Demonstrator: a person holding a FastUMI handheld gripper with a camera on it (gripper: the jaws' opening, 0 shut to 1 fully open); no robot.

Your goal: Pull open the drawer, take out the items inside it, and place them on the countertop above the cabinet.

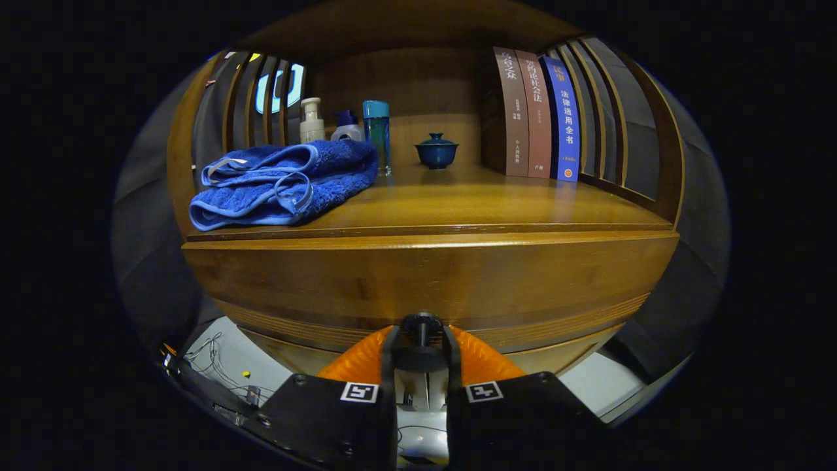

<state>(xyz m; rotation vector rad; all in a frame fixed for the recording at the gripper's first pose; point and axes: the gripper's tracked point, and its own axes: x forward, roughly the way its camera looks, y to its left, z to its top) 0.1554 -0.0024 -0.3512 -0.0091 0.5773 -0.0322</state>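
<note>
The cabinet's wooden drawer front stands close ahead of me. Its dark round knob sits between my two fingers, and my gripper is shut on it, one finger on either side. Above the drawer lies the glossy wooden countertop. The drawer's inside is hidden, and I cannot tell whether it is pulled out at all.
On the countertop's left lies a folded blue towel. Behind it stand a pump bottle, a small white bottle and a teal tumbler. A lidded blue bowl sits mid-back and three books stand right. Loose cables lie below left.
</note>
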